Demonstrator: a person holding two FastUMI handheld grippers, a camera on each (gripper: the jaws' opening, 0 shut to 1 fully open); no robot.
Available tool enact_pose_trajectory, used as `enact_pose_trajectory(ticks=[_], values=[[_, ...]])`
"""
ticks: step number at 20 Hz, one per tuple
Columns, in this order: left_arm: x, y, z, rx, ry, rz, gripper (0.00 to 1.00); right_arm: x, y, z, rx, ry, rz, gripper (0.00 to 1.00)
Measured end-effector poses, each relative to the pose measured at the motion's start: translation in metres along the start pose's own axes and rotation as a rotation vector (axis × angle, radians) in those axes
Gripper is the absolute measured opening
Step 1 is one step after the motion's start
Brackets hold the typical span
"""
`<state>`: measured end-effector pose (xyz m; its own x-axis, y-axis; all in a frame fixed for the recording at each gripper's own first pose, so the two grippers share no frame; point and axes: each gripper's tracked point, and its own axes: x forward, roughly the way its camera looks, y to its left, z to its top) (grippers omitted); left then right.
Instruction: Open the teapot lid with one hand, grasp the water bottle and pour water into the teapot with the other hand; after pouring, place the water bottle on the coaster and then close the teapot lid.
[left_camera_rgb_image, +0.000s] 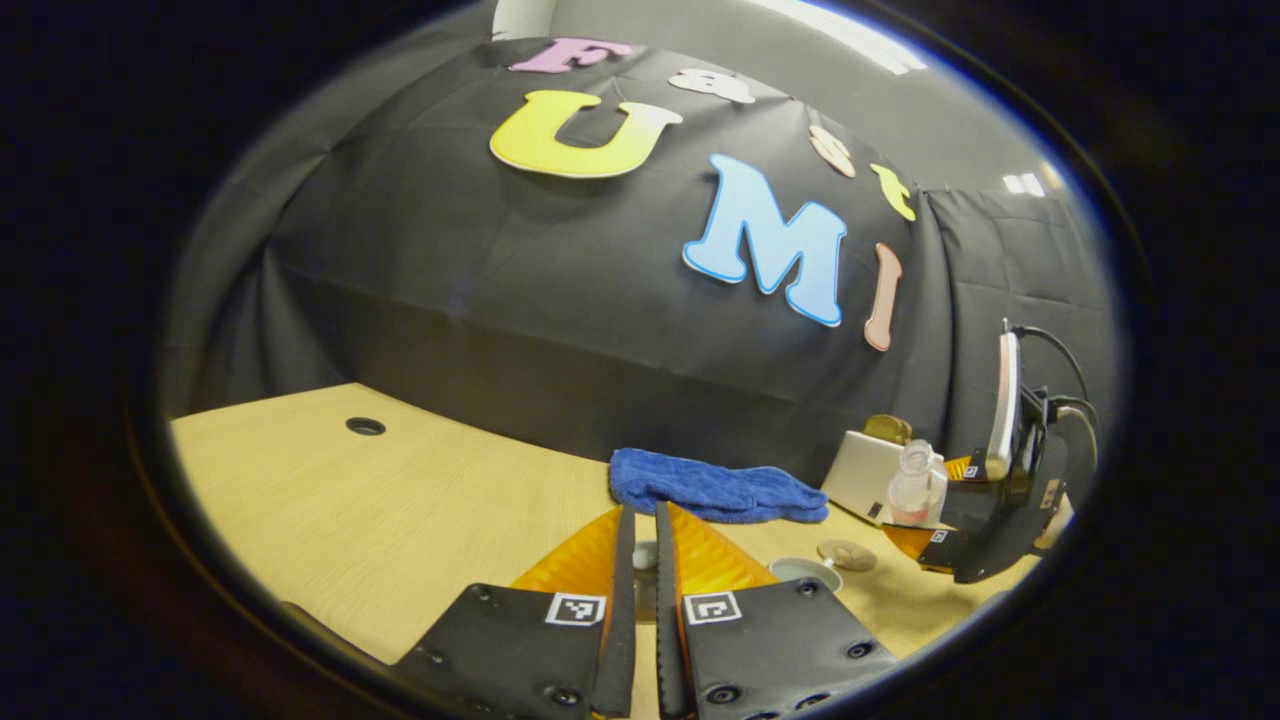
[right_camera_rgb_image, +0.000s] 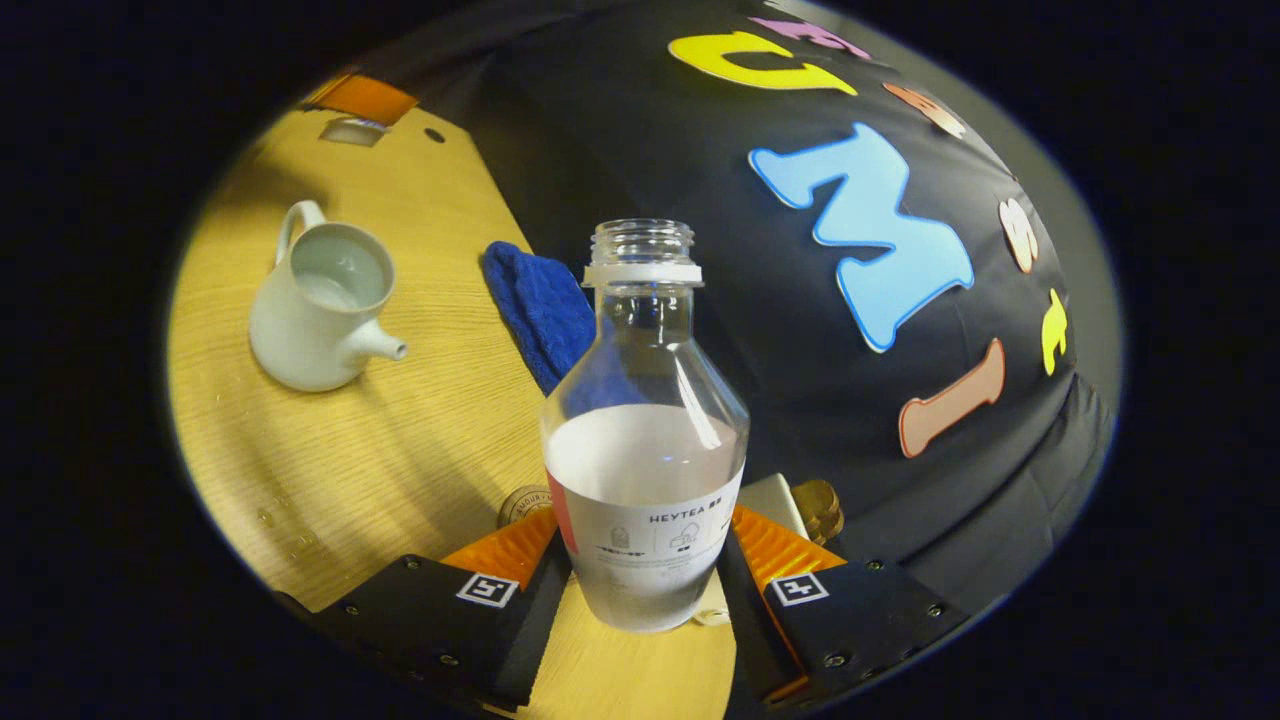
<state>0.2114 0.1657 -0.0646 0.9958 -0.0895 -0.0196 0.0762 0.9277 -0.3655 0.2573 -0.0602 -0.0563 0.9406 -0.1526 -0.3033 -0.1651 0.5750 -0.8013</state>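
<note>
My right gripper (right_camera_rgb_image: 645, 545) is shut on a clear, uncapped water bottle (right_camera_rgb_image: 645, 440), which is partly full and held upright above the table. From the left gripper view, the same bottle (left_camera_rgb_image: 915, 485) and right gripper (left_camera_rgb_image: 985, 520) are at the far right. The white teapot (right_camera_rgb_image: 320, 310) stands open on the table with water inside; its rim (left_camera_rgb_image: 805, 570) lies just right of my left fingers. My left gripper (left_camera_rgb_image: 643, 515) is shut on the small white lid (left_camera_rgb_image: 645, 555). A round coaster (left_camera_rgb_image: 847, 553) lies beyond the teapot, and its edge (right_camera_rgb_image: 525, 503) peeks out beside the bottle.
A folded blue towel (left_camera_rgb_image: 715, 487) lies against the booth wall at the back of the wooden table (left_camera_rgb_image: 400, 500). A white box (left_camera_rgb_image: 865, 470) with a brown item (left_camera_rgb_image: 888, 428) behind it sits at the back right. Water drops (right_camera_rgb_image: 280, 520) dot the wood.
</note>
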Motion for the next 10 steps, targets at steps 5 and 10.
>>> enact_pose_trajectory(ticks=[5, 10], values=[[-0.001, 0.000, 0.000, 0.001, 0.000, 0.000, 0.18, 0.027, 0.002, -0.005, 0.381, 0.021, 0.097, 0.77], [-0.001, 0.000, 0.000, 0.003, 0.003, -0.005, 0.18, 0.042, 0.000, -0.002, 0.632, -0.015, 0.106, 0.77]])
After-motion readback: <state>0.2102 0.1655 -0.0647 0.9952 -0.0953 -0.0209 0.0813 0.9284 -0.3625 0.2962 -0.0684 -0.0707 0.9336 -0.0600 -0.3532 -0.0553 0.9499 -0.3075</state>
